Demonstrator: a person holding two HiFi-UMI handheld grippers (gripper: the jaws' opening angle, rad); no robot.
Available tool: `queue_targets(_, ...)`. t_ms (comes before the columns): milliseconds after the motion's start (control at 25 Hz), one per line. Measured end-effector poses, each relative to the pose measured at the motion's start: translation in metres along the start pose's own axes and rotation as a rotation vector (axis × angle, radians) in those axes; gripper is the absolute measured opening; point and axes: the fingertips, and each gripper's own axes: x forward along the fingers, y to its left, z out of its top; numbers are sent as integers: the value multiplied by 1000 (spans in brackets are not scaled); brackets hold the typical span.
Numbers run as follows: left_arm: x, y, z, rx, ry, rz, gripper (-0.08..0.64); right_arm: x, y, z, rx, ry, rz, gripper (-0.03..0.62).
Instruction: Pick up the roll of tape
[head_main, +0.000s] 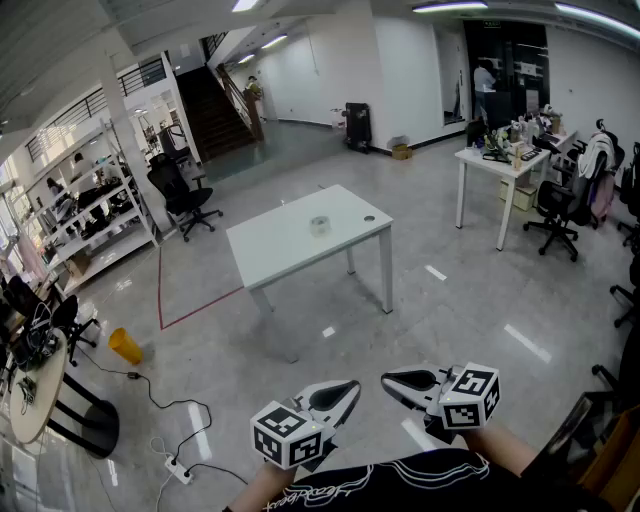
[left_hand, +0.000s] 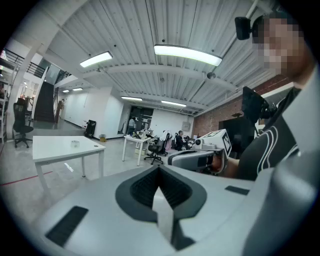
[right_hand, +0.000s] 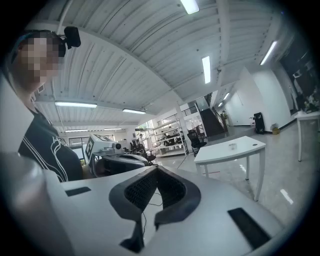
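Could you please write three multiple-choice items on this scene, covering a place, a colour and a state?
1. Where is the roll of tape? A on the white table; B on the floor; C on a shelf.
2. What colour is the floor line? A blue; B red; C green.
3. How is the right hand-held gripper? A wide open; B shut on tape; C shut, empty.
Answers: A, it sits on the tabletop; B, the line beside the table is red; C, its jaws meet with nothing between.
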Motion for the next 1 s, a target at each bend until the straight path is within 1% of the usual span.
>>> queue_targets(320,25,-17,2,9,1,-9,3,-26,-12,1,-1,-13,-7,12)
queue_targets(560,40,-29,-4,8,17,-22,3,-41,-17,-2,30,-57,12,14)
queue_targets(640,44,-30,-6,5,27,-25,3,-43,-20,-4,30,-62,5,14)
queue_targets(880,60,-22,-5,4,62,-54,3,-42,-39,-7,41,-57,-18,14)
queue_targets(1000,81,-7,-4,5,69,-75,3,-40,-64,-12,51,-52,-40,15)
